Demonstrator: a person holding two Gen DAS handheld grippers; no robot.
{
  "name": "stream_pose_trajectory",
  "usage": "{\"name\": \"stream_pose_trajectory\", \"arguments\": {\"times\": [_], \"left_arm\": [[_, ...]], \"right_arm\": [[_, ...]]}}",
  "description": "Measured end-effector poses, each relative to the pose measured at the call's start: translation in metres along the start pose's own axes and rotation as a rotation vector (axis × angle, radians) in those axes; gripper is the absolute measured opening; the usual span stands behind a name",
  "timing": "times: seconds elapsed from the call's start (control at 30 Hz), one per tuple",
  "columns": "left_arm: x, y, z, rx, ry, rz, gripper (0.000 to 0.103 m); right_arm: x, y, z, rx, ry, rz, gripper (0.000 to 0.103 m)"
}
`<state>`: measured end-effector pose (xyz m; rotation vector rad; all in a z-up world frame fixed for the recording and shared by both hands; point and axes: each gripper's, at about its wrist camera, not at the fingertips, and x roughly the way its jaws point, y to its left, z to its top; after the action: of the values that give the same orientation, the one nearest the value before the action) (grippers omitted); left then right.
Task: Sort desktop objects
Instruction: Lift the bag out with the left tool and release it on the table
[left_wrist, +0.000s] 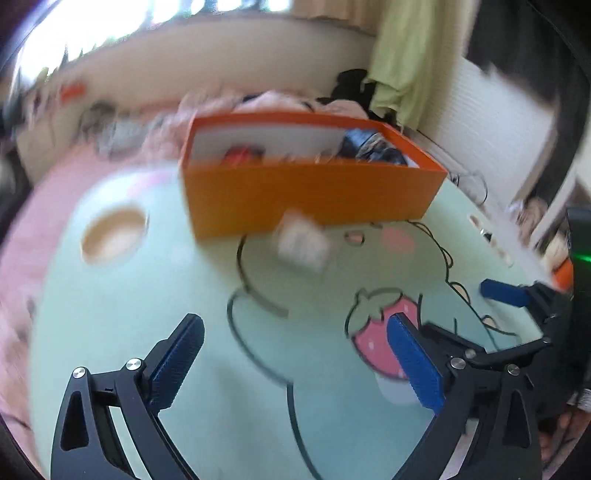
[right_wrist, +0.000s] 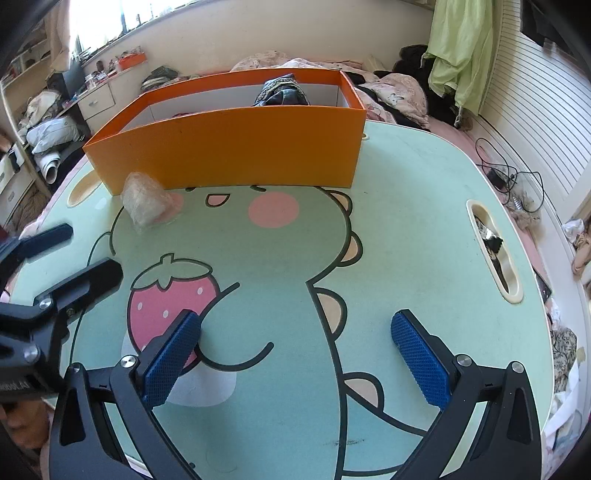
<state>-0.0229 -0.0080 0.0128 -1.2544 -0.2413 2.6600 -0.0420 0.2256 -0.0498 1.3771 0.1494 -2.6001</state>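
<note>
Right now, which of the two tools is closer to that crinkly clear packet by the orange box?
The left tool: its dark fingers reach in from the left side, closer to the packet. The right tool sits further back, over the strawberry drawing.

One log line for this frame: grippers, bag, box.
left gripper: open, empty | right gripper: open, empty | plastic bag: on table, against orange box front | box: holds items

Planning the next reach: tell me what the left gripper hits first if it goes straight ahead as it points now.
Most likely the small clear plastic packet, lying on the table in front of the orange box. The left gripper is open and empty. The picture is blurred, so depth is uncertain.
</note>
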Motion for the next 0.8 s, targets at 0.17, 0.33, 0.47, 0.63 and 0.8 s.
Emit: {"name": "stream_pose_trajectory", "arguments": {"times": [0.17,0.33,0.47,0.63,0.8], "left_arm": [[0.004,-0.013,-0.009,0.087,-0.004,0.099,0.102],[0.008,-0.019,-0.010,0.090,0.014,0.177,0.103],[0.005,-0.019,-0.014,0.087,-0.001,0.188,0.103],[0.002,-0.016,-0.018,0.083,-0.009,0.182,0.103],[0.004,-0.015,-0.017,0.083,-0.011,0.173,0.103]], "right_arm": [[0.004,0.001,0.005,0.006,0.001,-0.006,0.103],[0.002,-0.005,0.002,0.045,-0.002,-0.030,0.103],[0.001,-0.007,0.001,0.051,-0.006,-0.030,0.103],[-0.006,-0.013,0.004,0.078,-0.048,0.043,0.102],[-0.031,0.014,0.033,-0.047,-0.168,0.010,0.091]]}}
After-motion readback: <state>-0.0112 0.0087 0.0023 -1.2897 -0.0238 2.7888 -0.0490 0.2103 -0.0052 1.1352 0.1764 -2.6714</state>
